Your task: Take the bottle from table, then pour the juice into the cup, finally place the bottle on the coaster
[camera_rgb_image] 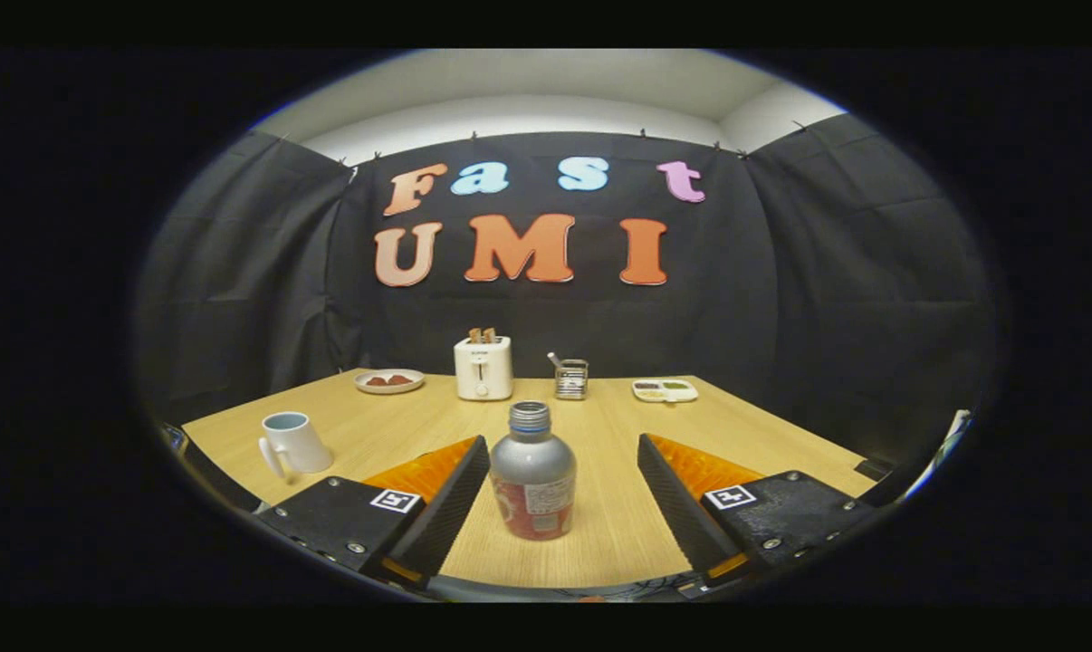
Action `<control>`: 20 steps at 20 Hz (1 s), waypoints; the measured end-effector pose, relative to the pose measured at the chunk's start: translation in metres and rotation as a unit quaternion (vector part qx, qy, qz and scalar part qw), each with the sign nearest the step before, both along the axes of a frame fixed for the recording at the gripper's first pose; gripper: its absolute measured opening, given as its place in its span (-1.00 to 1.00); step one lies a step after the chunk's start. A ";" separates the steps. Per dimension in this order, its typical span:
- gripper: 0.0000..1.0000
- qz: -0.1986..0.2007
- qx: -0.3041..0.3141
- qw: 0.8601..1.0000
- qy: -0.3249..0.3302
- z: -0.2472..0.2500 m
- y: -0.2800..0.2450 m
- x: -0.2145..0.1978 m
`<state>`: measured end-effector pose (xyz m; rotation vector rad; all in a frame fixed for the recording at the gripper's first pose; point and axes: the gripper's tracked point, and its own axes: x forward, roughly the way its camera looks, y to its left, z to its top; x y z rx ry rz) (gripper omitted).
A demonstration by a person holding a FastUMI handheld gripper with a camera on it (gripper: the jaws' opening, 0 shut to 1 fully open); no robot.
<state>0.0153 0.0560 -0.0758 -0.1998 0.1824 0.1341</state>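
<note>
Standing upright between the parted jaws, untouched, the bottle partly hides its label; cup sits left.

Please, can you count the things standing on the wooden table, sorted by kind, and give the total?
Bottles: 1, the bottle, upright between the open gripper fingers, untouched
Mugs: 1, white mug
Toasters: 1, white toaster
Plates: 1, plate with food
Trays: 1, divided tray
Metal holders: 1, holder
Total: 6
</note>
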 end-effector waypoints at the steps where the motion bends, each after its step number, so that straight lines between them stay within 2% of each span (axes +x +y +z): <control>1: 0.96 0.007 -0.002 1.000 0.006 -0.006 0.006 0.001; 4: 0.96 0.021 -0.009 1.000 0.020 -0.022 0.017 0.003; 10: 0.96 0.012 0.005 0.999 0.043 -0.050 0.015 0.016; 20: 0.95 -0.034 0.021 0.998 0.048 -0.069 0.002 0.037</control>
